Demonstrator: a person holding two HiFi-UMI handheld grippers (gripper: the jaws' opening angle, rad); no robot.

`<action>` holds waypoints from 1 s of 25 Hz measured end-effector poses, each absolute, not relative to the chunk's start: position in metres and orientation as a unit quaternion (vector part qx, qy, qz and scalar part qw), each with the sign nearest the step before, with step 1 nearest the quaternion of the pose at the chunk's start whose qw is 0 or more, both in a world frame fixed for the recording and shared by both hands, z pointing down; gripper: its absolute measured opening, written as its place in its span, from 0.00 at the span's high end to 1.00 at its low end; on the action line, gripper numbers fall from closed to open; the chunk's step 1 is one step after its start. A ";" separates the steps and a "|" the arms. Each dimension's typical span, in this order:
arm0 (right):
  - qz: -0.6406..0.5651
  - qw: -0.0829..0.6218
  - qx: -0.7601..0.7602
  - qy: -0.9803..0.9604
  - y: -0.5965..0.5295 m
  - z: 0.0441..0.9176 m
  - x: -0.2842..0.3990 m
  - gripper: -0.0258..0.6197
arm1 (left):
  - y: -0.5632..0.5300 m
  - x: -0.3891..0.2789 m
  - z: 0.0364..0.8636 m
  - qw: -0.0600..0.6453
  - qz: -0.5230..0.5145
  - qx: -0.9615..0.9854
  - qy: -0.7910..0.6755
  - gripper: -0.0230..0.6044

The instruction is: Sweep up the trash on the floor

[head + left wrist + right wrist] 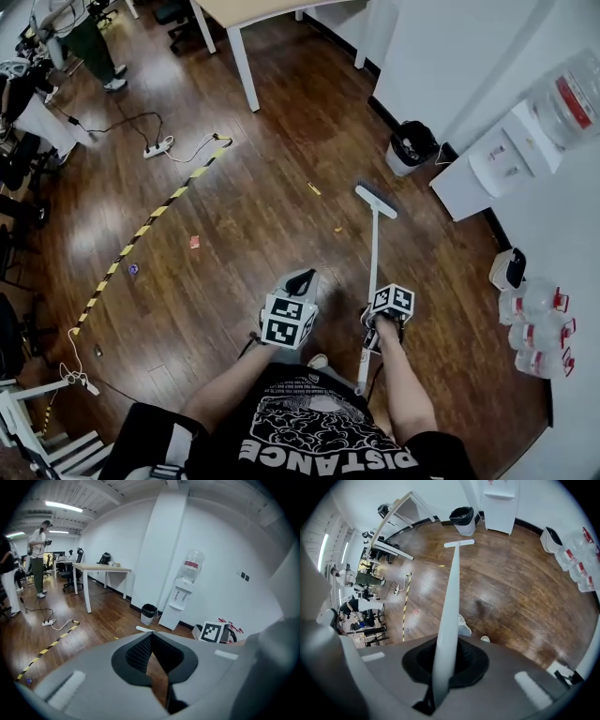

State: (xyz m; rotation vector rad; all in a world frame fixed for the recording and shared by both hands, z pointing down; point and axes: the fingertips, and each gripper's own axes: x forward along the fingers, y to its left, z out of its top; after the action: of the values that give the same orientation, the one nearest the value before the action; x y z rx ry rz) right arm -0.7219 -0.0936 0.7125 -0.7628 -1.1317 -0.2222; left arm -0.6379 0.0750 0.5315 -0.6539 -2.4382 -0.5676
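The wooden floor (234, 216) is wide, and we hold the broom (374, 244) only with our right gripper (372, 326), clenched on the white handle; its head is down near the bin (412, 143). Our left gripper (300, 279) is closed on nothing, so a one-handed sweep may let the long handle twist in the jaws. The bristles could also catch the cable (192, 150). The small red scrap (194, 242) and yellow scrap (313, 188) lie well apart and may scatter further.
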 end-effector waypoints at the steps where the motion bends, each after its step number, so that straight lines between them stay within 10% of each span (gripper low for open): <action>1: -0.100 0.775 -0.345 -0.520 -0.085 0.718 -0.722 0.96 | 0.085 -0.634 0.534 0.276 -0.214 -0.246 -0.904 0.96; 25: -0.091 0.851 -0.249 -0.453 -0.031 0.805 -0.664 0.96 | 0.155 -0.546 0.597 0.351 -0.240 -0.279 -0.861 0.96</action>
State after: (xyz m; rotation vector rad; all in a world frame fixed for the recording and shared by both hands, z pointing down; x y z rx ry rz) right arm -0.6635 -0.0313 0.8045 -0.5235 -0.9530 -0.1922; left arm -0.5457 0.1555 0.5965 -0.7230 -2.2285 -0.6204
